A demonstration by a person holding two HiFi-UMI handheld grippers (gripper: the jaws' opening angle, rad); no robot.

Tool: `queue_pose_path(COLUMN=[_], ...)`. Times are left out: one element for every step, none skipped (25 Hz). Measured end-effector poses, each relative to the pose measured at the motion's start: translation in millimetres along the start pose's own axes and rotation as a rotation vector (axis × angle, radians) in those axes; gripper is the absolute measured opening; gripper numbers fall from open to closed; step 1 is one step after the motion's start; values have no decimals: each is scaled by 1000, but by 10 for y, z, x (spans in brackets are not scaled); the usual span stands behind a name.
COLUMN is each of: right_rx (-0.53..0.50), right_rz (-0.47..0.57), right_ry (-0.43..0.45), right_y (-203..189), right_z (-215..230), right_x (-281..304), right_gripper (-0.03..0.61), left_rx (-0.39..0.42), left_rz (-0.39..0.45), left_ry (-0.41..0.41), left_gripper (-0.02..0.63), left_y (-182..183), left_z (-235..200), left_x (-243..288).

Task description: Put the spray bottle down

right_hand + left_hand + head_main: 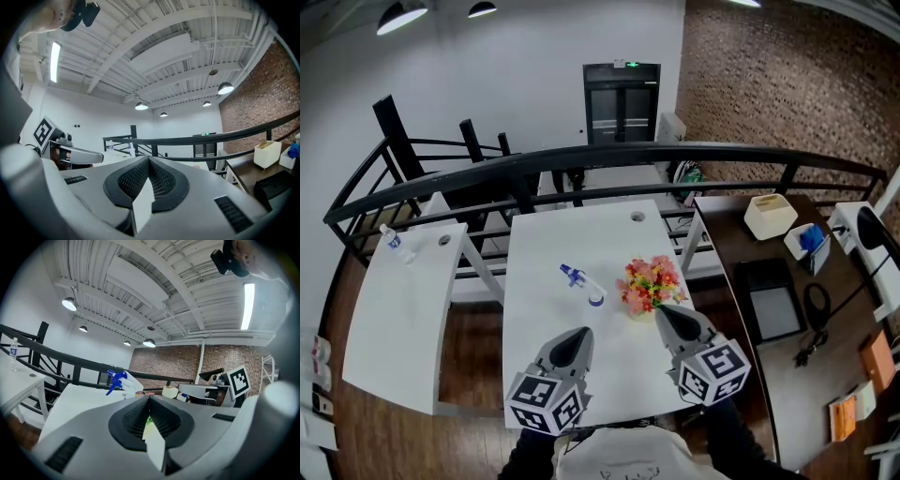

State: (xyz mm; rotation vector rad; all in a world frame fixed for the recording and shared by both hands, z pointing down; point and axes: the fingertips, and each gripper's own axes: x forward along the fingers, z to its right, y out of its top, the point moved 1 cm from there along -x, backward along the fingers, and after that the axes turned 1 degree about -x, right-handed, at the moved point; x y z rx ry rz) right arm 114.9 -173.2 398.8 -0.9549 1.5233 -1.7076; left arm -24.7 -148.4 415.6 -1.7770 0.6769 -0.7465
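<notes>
The left hand-held gripper (574,345) is held low in front of the person and points almost level, away from the body. Its jaws are pressed together and grip nothing. It sits nearer the person than the flowers (650,284) and to their left. The right hand-held gripper (673,322) has the same pose, nearly level and aimed forward, jaws closed tight with nothing in them. Its tip is just on the person's side of the flowers, close to them but apart. The two run side by side, with a strip of bare white top showing between them.

The spray bottle (581,281) lies on its side on the white bench (534,244), just left of the flowers. Its blue trigger head is turned away from them, and neither tool touches it. Bare bench top runs from the flowers towards the person as far as the near edge, which lies under the marker cubes. More bare top stretches beyond the flowers to the far edge.

Past that far edge a black railing (609,159) curves across. Further left of the flowers, across a gap of wooden floor, a second white bench (394,319) carries a small water bottle (391,240). To the right of the flowers, across a narrow gap, is a dark desk (741,244)
</notes>
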Motion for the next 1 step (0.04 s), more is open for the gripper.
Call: queue_pose_path(right_rx=[-1], right_rz=[1], right_ry=[-1], right_y=[5], right_z=[7], right_x=[-3], right_gripper=[-11], left_rx=[1], left_rz=[-2], left_ry=[0], left_gripper=[-11], left_y=[-3], left_z=[3], left_x=[3])
